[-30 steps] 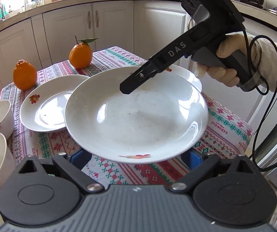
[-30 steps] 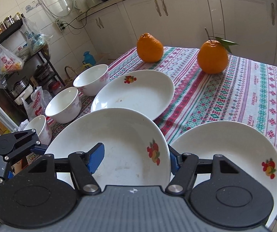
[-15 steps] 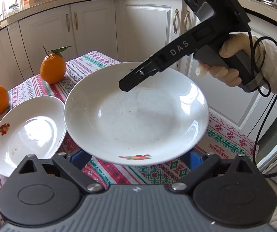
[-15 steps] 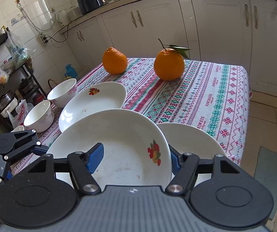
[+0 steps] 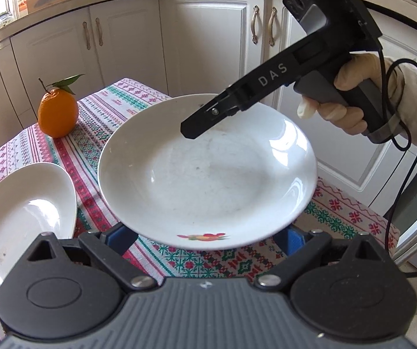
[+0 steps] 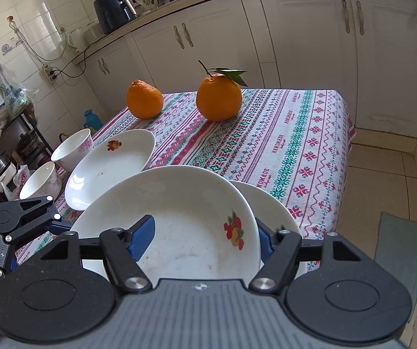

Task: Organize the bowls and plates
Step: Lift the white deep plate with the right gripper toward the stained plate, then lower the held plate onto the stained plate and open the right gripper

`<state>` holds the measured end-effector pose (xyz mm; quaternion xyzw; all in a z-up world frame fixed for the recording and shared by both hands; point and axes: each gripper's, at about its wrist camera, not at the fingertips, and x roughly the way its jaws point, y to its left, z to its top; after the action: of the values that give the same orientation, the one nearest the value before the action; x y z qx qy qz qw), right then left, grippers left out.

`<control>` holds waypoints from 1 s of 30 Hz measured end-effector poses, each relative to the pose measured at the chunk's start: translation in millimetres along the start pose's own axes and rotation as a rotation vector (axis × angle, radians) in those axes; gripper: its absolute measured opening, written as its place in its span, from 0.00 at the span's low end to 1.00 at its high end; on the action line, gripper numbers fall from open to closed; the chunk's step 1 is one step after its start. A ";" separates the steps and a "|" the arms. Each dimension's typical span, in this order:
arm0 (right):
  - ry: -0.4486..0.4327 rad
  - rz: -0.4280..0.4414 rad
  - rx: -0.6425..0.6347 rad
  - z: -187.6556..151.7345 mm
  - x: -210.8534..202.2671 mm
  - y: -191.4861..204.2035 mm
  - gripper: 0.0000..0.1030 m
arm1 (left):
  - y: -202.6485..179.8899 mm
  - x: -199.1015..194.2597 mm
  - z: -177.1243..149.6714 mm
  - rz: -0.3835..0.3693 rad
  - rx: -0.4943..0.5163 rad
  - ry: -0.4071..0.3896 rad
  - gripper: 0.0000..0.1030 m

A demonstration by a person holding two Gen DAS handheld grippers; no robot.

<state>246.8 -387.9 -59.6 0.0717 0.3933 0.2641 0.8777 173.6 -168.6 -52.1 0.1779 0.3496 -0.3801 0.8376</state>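
Note:
A white plate [image 5: 208, 174] with a fruit motif hangs a little above the tablecloth, carried between both grippers. My right gripper [image 6: 203, 241] grips its far rim. One black finger [image 5: 208, 116] lies over the plate's inside and the other pad sits behind the rim. Its jaws are opening with the plate [image 6: 179, 226] still between them. My left gripper [image 5: 207, 237] stands wide open, both blue pads tucked under the near rim. A second fruit-motif plate [image 6: 272, 209] lies on the table just beneath and to the right.
A third plate [image 6: 112, 163] lies to the left, with two white bowls [image 6: 73, 148] [image 6: 41, 180] beyond it at the table's left edge. Two oranges [image 6: 218, 97] [image 6: 144, 99] stand at the far end. The table's right edge [image 6: 345, 160] drops to the tiled floor.
Both grippers have carried the plate to the right across the table. It now covers most of the right-hand plate. The bowls have slid out of the left wrist view.

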 end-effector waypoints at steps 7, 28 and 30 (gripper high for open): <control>0.007 -0.016 0.016 -5.4 1.9 -7.4 0.73 | -1.2 7.2 3.5 -0.009 0.001 0.012 0.95; 0.021 -0.059 0.045 -17.5 -6.9 -14.3 0.73 | 3.7 15.7 4.7 -0.040 -0.015 -0.004 0.97; 0.021 -0.068 0.047 -18.3 -9.1 -14.0 0.73 | 5.7 16.5 4.9 -0.046 -0.029 -0.006 0.97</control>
<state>234.1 -406.0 -70.8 0.0760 0.4107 0.2257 0.8801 187.8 -176.1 -60.4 0.1567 0.3565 -0.3947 0.8322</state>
